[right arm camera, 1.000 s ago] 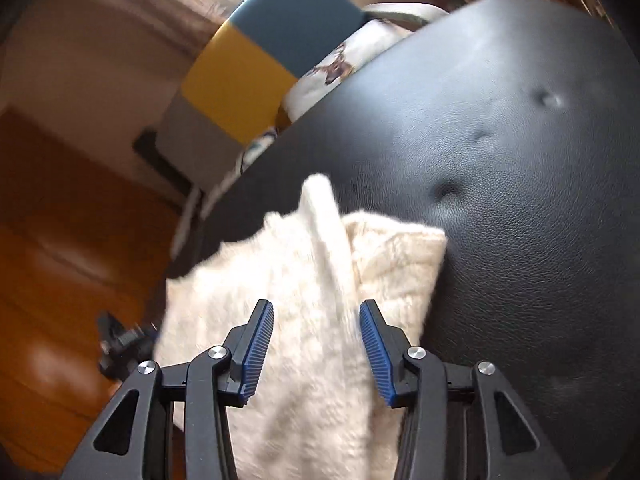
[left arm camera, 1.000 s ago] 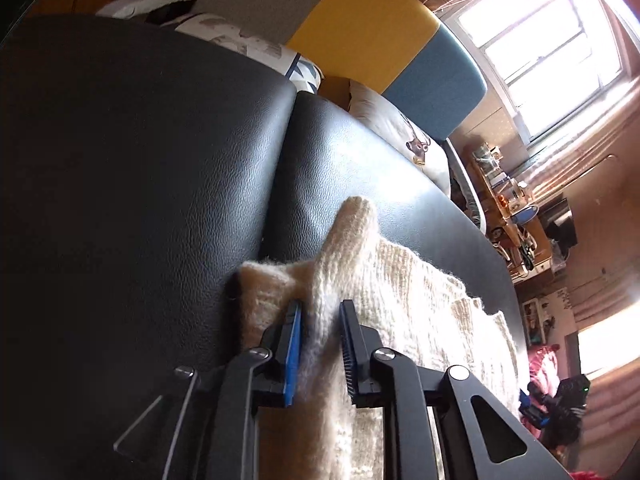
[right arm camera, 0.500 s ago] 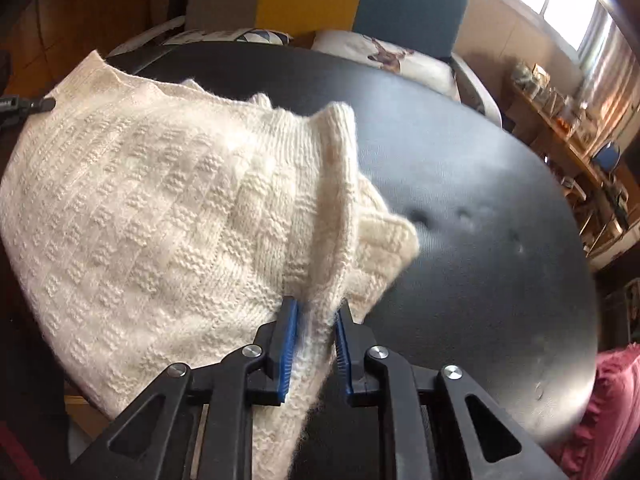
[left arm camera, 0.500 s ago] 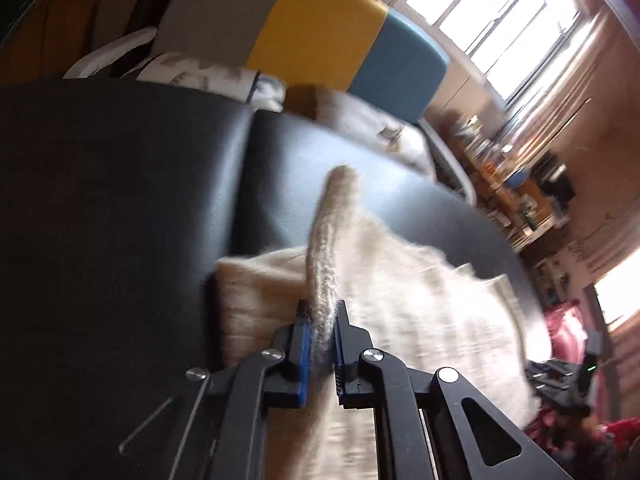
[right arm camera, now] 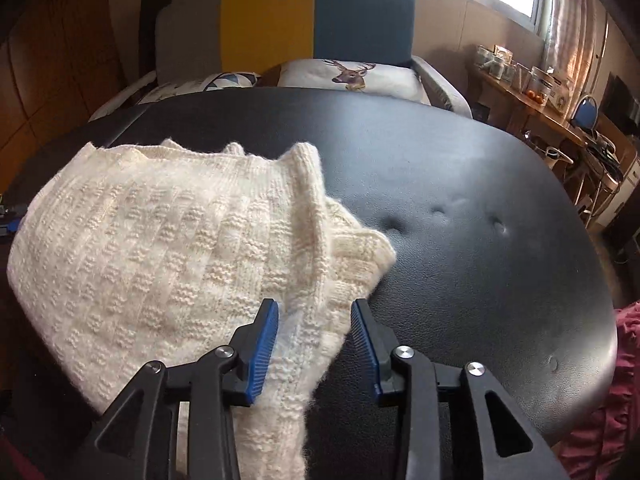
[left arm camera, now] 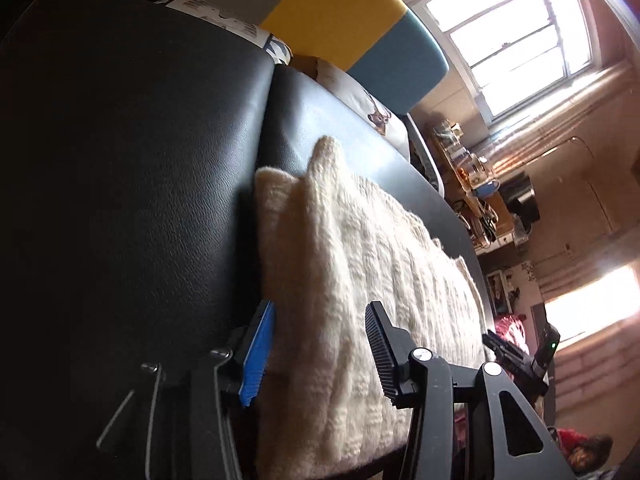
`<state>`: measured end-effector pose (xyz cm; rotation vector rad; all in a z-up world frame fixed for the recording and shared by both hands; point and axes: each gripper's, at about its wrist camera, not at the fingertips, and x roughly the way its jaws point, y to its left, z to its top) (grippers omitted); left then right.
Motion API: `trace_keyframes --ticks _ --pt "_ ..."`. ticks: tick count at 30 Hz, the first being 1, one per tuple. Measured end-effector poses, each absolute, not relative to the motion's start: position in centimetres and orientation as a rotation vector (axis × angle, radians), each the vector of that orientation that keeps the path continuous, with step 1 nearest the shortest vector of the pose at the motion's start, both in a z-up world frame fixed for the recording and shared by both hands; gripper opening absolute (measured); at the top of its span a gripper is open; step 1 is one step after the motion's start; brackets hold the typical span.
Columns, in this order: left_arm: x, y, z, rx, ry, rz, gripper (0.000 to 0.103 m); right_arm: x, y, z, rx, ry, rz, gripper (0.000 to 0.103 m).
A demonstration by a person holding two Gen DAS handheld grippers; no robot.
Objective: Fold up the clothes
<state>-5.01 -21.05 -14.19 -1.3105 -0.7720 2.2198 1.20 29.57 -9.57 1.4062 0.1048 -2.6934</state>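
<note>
Item: cream knit sweater (right arm camera: 160, 248), lying on black padded surface (right arm camera: 480, 208), centre-left of frame. Raised ridge runs away between both hand-held grippers (right (right arm camera: 316, 344), left (left arm camera: 320, 356)), fingers apart, unclamped; right seems nearer.

The black padded surface (right arm camera: 460, 200) lies bare to the right of the cream knitted garment (right arm camera: 160, 248), with only 3 shallow dimples in it, so a gripper could pass there freely; the garment's raised ribbed fold (right arm camera: 308, 200) stands up between the parted fingers of the right gripper (right arm camera: 316, 344); beyond the far edge, a deer-print cushion (right arm camera: 352, 76) and a grey, yellow and teal chair back (right arm camera: 280, 20) close off that side; at the left gripper (left arm camera: 316, 352), bare black upholstery (left arm camera: 120, 160) opens to its left.
</note>
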Motion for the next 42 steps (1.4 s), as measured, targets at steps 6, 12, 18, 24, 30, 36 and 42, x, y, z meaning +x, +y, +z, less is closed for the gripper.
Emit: trace_keyframes --ticks 6,12,18,24,30,36,42 --pt "-3.2 -19.6 -13.9 -1.328 -0.676 2.219 0.009 0.3 27.8 -7.9 1.286 0.076 -2.693 0.039" --pt "-1.5 -19.9 -13.2 -1.414 -0.547 2.342 0.022 -2.8 26.0 -10.6 1.399 0.125 -2.599 0.039" --pt "-4.4 -14.5 -5.0 -1.098 -0.192 2.377 0.069 -2.9 28.3 -11.9 1.343 -0.141 -2.578 0.042" --pt "-10.4 -2.8 -5.7 -1.169 0.133 2.079 0.079 -2.3 28.5 -12.3 1.259 -0.157 -2.601 0.043" --pt "-14.5 0.4 -10.4 -1.401 0.165 1.978 0.079 -1.9 28.5 -12.3 1.216 -0.151 -2.607 0.044" --pt "-13.4 0.3 -11.1 -1.342 0.172 2.042 0.013 -2.0 28.0 -11.8 1.256 -0.116 -2.618 0.044" --pt "-11.3 -0.7 -8.0 -1.143 0.095 2.254 0.007 -1.6 26.6 -9.8 1.183 -0.008 -2.699 0.044"
